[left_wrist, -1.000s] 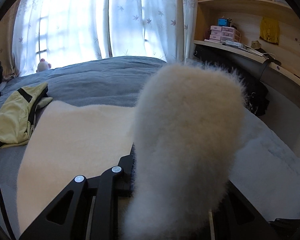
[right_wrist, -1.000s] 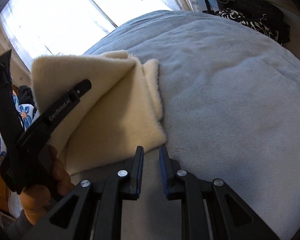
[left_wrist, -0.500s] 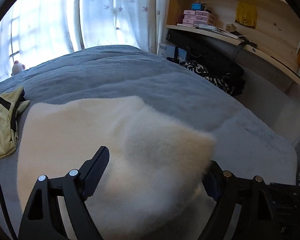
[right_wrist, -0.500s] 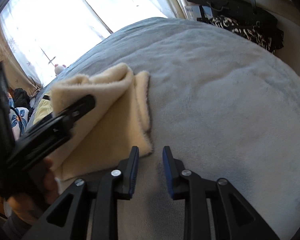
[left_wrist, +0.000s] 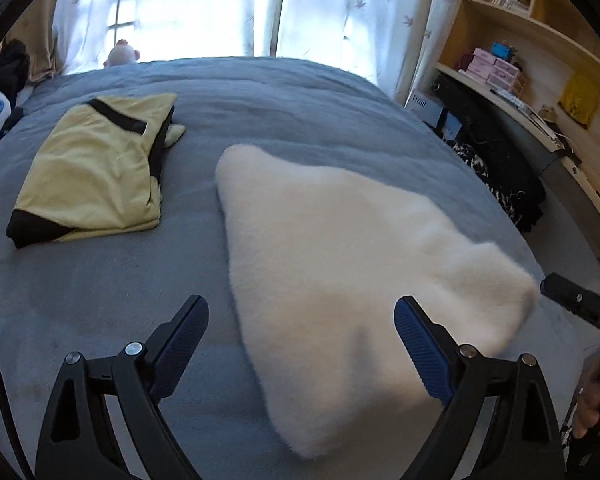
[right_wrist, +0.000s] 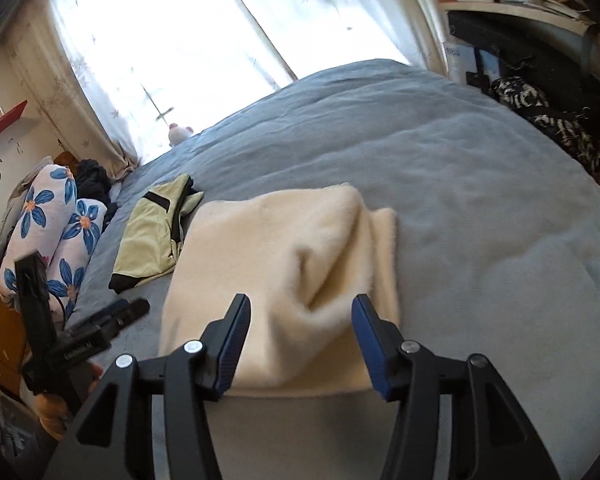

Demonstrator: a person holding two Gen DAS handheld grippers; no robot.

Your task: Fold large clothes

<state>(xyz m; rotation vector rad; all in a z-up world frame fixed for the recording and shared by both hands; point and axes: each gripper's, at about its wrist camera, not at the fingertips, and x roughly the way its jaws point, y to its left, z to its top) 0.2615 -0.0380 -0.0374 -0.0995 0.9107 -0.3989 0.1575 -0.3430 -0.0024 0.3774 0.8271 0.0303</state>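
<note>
A cream fluffy garment (left_wrist: 340, 264) lies folded over on the grey-blue bed cover (left_wrist: 100, 292); the right wrist view shows it (right_wrist: 284, 264) with a raised fold near its front edge. My left gripper (left_wrist: 300, 344) hovers above its near part, jaws opening wide, pads clear of the fabric. My right gripper (right_wrist: 300, 340) hangs over the garment's near edge, jaws opening, nothing pressed between them. The left gripper (right_wrist: 100, 324) also shows at the left of the right wrist view, held by a hand (right_wrist: 52, 416).
A folded yellow-and-black garment (left_wrist: 96, 168) lies left of the cream one. Flowered pillows (right_wrist: 52, 232) sit at the bed's left end, a small plush toy (left_wrist: 122, 52) by the curtained window. Dark bags (left_wrist: 500, 172) and wooden shelves (left_wrist: 540, 52) stand to the right.
The left gripper let go of the fluffy fold, which dropped flat onto the garment, and pulled back to the left. The right gripper rose and its jaws spread apart.
</note>
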